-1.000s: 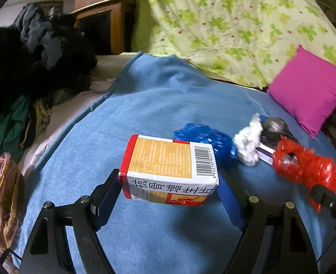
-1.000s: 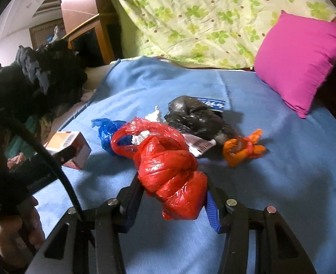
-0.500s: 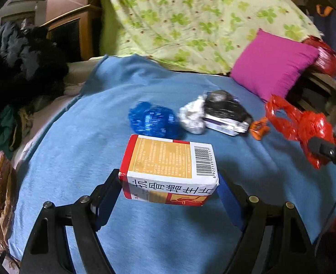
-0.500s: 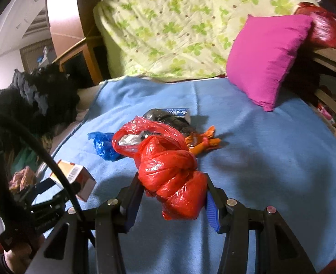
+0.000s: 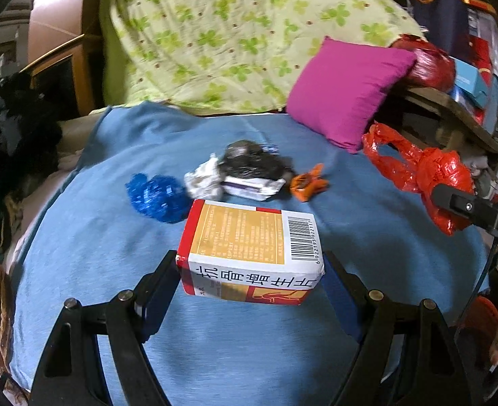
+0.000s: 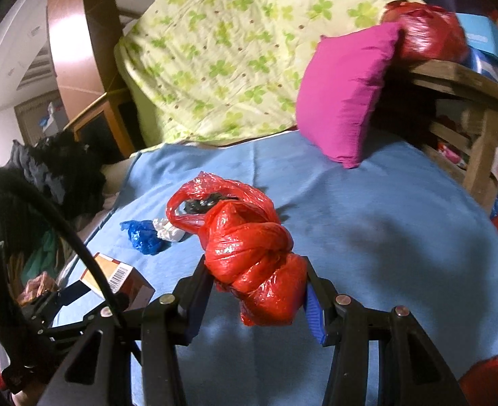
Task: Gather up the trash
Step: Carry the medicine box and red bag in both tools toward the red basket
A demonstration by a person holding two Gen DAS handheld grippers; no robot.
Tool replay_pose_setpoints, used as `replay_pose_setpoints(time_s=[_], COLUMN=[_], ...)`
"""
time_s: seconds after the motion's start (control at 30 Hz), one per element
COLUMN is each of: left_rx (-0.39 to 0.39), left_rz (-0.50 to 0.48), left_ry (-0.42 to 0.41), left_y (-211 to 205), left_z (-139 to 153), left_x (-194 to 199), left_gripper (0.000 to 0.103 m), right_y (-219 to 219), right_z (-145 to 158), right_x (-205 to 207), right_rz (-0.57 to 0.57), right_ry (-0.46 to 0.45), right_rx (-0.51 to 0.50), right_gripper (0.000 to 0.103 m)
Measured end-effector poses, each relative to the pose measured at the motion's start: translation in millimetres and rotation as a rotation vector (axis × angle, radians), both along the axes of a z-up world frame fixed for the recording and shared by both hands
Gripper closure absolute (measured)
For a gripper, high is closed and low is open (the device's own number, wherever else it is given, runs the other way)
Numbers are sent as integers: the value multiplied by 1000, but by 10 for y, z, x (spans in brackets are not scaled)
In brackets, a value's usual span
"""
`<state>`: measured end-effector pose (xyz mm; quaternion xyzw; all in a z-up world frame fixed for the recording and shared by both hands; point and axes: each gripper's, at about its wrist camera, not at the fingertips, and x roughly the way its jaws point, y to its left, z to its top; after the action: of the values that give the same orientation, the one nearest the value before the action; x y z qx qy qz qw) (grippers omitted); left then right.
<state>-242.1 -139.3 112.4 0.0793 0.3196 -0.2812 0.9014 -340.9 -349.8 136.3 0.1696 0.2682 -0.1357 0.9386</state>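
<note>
My left gripper (image 5: pixel 249 270) is shut on a white, red and yellow medicine box (image 5: pixel 249 247) and holds it above the blue blanket (image 5: pixel 96 243). My right gripper (image 6: pixel 255 287) is shut on a knotted red plastic bag (image 6: pixel 249 243), also lifted; the bag shows in the left wrist view (image 5: pixel 421 172) at the right. On the blanket lie a blue plastic wad (image 5: pixel 157 196), a white crumpled paper (image 5: pixel 205 179), a black bag on a flat packet (image 5: pixel 252 165) and an orange scrap (image 5: pixel 306 182). The box also shows in the right wrist view (image 6: pixel 117 277).
A magenta pillow (image 5: pixel 347 91) and a green floral quilt (image 5: pixel 232 34) lie at the back. A wooden shelf (image 6: pixel 458 81) with a red bag (image 6: pixel 424 30) and boxes stands at the right. Dark clothes (image 5: pixel 8 128) are piled at the left.
Both grippers have drawn back and swung right with their loads still held. The trash pile now sits farther away and the shelf at the right has come into view.
</note>
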Motion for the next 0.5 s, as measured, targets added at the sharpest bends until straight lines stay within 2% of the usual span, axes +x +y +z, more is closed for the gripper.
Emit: replay_pose_setpoints(time_s=[0.5], left_rx=[-3], left_rz=[-132], left_ry=[-27], left_y=[-549], left_z=[207], left_x=[-389], left_gripper=[20], right_y=[-468], right_z=[50], right_x=[-744], right_rz=[-156], right_ry=[-23], right_rx=[-8], right_gripper=[51])
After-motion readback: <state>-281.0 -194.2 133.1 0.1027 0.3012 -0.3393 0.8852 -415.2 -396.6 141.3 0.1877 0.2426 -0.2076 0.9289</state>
